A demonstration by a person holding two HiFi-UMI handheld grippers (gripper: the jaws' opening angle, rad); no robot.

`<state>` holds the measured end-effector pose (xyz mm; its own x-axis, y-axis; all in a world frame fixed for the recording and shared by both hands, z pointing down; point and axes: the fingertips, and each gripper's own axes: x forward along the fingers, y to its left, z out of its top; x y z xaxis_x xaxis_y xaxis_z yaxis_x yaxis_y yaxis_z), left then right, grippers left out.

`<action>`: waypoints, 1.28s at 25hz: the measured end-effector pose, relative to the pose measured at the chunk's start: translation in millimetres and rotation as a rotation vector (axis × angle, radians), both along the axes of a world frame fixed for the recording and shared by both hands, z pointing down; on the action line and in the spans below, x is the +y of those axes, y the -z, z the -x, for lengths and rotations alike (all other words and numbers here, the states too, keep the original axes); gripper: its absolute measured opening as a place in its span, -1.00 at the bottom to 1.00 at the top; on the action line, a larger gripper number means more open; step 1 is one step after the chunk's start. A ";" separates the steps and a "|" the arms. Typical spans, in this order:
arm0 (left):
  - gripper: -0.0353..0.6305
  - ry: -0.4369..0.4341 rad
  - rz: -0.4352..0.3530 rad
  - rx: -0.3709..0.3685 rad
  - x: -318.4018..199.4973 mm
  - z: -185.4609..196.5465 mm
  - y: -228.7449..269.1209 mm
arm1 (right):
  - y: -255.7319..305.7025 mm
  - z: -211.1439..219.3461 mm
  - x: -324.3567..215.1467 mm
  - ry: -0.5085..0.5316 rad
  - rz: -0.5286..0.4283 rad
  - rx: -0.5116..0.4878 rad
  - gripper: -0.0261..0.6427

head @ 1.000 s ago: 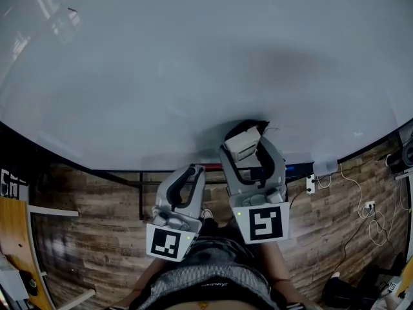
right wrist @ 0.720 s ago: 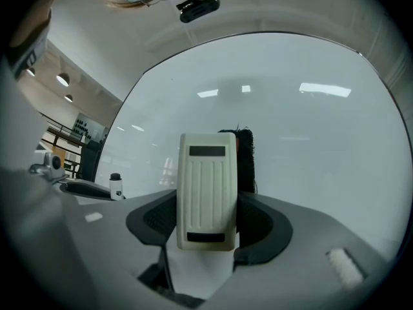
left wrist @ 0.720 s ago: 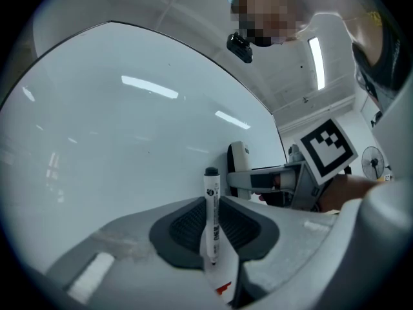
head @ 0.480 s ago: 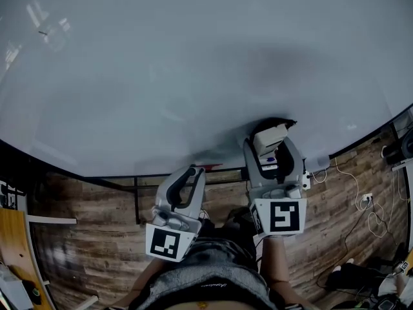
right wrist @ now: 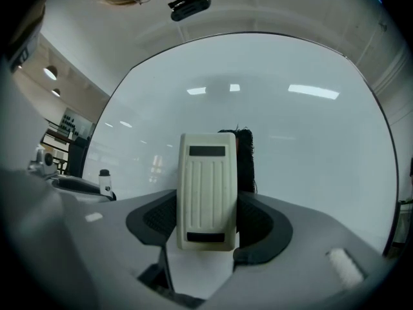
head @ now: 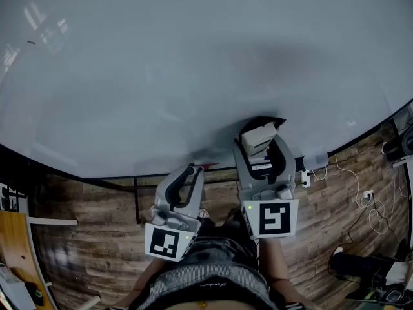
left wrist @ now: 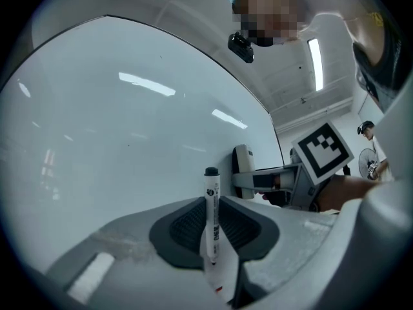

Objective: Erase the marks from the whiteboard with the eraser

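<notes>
The whiteboard (head: 193, 57) fills most of the head view and looks almost bare, with one faint dark speck (head: 31, 42) at its far upper left. My right gripper (head: 260, 142) is shut on a cream eraser (head: 258, 136), whose dark felt presses against the board near its lower edge. In the right gripper view the eraser (right wrist: 206, 189) stands upright between the pads of that gripper (right wrist: 208, 213). My left gripper (head: 187, 176) hangs lower, below the board's edge, shut on a white marker (left wrist: 211, 225) with a black cap.
The board's dark lower frame (head: 135, 173) runs across the head view. Below it lies wood-pattern flooring (head: 84, 237). White cables and a power strip (head: 310, 178) lie at the right. The person's striped top (head: 206, 286) shows at the bottom.
My right gripper carried the eraser to the right along the board's lower part, then came back slightly left. The left gripper with the marker stayed put.
</notes>
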<state>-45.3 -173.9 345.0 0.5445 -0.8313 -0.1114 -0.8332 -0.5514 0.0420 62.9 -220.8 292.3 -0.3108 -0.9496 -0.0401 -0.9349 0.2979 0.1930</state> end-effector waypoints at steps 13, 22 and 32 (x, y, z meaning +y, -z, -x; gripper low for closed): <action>-0.68 0.080 0.007 -0.013 3.9 13.1 -4.1 | 5.2 52.0 8.0 0.199 -0.016 -0.001 -0.15; -0.68 0.045 0.005 -0.009 1.0 6.4 -3.1 | 4.8 0.7 0.1 0.059 -0.017 -0.022 -0.15; -0.68 0.018 0.009 -0.008 0.9 1.7 -3.1 | -1.1 -36.5 -3.8 -0.050 -0.009 -0.022 -0.15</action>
<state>-47.0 -173.1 348.1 0.5302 -0.8420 -0.0994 -0.8434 -0.5358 0.0403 99.5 -224.6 293.4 -0.2619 -0.9635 -0.0554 -0.9527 0.2489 0.1747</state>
